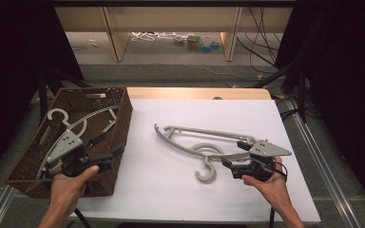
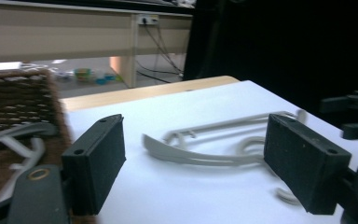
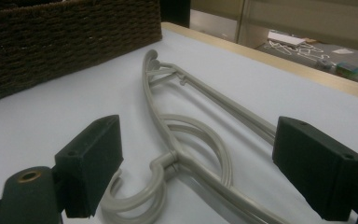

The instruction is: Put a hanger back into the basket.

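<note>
the right claw (image 1: 232, 159) sits at the lower right of the high view, jaws spread and pinching nothing, with the hanger (image 1: 204, 145) on the white tabletop (image 1: 171, 190) lying just before them at centre. the left claw (image 1: 108, 149), also spread and empty, hangs over the near right corner of the basket (image 1: 123, 118) at lower left, where another hanger (image 1: 62, 118) lies inside.
</note>
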The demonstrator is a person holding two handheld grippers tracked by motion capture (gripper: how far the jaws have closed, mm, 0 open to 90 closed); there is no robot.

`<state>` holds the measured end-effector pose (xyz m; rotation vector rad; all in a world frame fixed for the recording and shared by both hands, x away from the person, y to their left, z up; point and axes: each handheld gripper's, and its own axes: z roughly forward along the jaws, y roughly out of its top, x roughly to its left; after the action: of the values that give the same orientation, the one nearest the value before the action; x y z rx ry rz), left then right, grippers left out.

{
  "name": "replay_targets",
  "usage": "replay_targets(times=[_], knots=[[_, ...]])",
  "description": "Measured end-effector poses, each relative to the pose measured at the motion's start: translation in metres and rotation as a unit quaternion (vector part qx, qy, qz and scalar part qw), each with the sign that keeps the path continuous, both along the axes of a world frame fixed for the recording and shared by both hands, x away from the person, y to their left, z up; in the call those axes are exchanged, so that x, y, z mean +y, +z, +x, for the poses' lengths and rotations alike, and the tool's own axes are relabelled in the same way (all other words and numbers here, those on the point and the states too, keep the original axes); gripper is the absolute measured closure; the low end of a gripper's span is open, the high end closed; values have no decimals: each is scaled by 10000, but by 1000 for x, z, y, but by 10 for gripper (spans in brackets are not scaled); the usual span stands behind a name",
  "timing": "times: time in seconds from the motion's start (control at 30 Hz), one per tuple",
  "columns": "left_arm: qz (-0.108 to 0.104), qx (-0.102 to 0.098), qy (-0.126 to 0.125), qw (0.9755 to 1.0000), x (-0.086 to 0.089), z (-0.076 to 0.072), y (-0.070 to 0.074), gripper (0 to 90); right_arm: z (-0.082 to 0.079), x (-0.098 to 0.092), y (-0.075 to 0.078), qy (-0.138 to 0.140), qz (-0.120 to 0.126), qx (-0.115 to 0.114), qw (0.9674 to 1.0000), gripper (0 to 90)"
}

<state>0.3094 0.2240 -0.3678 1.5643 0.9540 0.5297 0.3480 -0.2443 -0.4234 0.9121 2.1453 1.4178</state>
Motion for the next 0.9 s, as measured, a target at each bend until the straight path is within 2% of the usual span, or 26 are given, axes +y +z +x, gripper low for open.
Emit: replay_targets(times=[0.13,0.23,0.33,0.37,0.43,0.63,0.73,0.83,0.9], knots=[[304,-118,-184,9993,-18,-3,-14,202,-1,1,0,28,-7,-7,10000,168],[201,-72,-281,9994,-26,-5,-26,197,-2,0,0,-12,12,-109,9999,168],[314,-169,-318,9989,-32,-7,-34,184,-2,-1,0,-29,60,-35,10000,168],[318,-149,-301,9989,-32,-9,-35,182,-2,-1,0,-45,149,-15,9999,167],[164,-185,-314,9992,-34,-12,-40,174,-2,0,0,-45,210,-1,9998,164],[313,-207,-502,9980,-39,-21,-54,157,-1,0,0,4,181,-4,9998,161],[532,-259,-598,9965,-45,-23,-59,158,0,1,1,35,62,-19,10000,169],[569,-220,-643,9961,-49,-24,-63,158,5,0,2,126,-62,59,9999,171],[554,-189,-688,9959,-51,-24,-66,158,12,0,3,213,-251,67,9994,171]])
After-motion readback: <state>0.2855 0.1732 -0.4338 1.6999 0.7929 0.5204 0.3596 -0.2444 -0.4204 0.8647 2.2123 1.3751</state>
